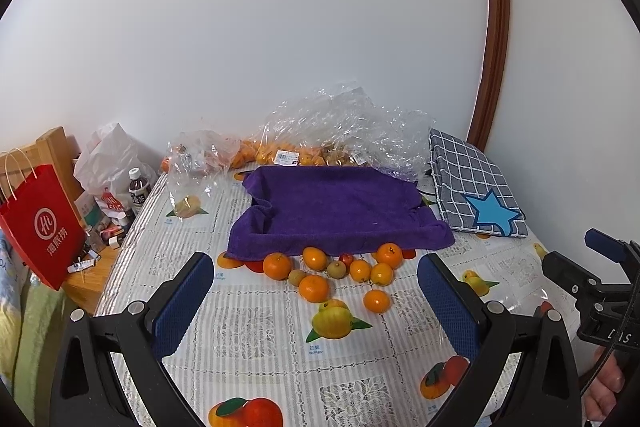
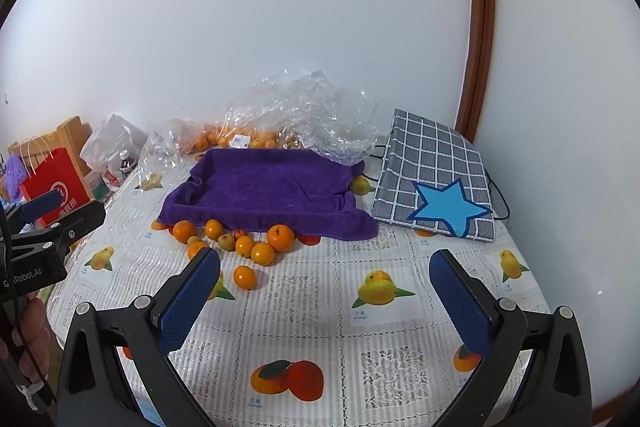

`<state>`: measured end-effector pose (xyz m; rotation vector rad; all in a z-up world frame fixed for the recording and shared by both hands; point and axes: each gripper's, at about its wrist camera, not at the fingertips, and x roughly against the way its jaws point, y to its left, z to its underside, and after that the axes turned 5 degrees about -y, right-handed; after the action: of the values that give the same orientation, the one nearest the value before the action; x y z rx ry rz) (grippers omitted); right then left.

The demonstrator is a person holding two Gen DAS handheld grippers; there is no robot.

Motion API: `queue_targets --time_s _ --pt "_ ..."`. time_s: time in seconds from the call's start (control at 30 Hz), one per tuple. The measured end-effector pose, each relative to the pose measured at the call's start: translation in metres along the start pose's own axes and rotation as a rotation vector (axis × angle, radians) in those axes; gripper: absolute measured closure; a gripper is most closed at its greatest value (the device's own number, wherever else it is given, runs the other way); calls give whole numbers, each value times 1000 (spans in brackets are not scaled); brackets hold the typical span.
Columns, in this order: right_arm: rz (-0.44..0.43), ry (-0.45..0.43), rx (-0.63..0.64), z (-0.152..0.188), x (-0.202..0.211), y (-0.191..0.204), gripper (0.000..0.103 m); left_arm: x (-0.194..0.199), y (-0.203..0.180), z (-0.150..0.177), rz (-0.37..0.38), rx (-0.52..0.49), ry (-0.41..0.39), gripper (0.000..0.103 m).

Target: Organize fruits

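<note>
Hovering pre-grasp: left claw (image 1: 316, 291) & right claw (image 2: 325, 281) both spread wide, empty. Tangerines (image 1: 314, 287) w/ small kiwis (image 1: 336, 269) clustered just ahead; nxt: close on one, move to purple towel tray (image 1: 340, 207) beyond.

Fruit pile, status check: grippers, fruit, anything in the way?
Left gripper open, right gripper open, both empty. Fruit pile loose on the table before the purple tray, none inside. Approach looks clear.
</note>
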<state>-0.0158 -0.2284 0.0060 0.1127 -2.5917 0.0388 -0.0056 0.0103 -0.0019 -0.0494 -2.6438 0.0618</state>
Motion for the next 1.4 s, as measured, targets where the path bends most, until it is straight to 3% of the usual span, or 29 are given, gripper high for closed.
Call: queue_targets --time_s 0.47,0.93,1.1,1.23,1.4 --pt "38 4 2 7 -14 4 0 -19 15 4 4 21 23 0" --pt "5 88 6 32 -83 3 0 -69 37 23 -8 65 107 0" --pt "-43 97 11 46 -111 0 0 -99 50 37 -27 75 170 1" --pt "-34 113 3 52 -127 -4 1 -119 62 54 -42 96 202 1" --pt "-66 141 -38 58 -147 -5 18 -140 77 70 -64 144 241 4"
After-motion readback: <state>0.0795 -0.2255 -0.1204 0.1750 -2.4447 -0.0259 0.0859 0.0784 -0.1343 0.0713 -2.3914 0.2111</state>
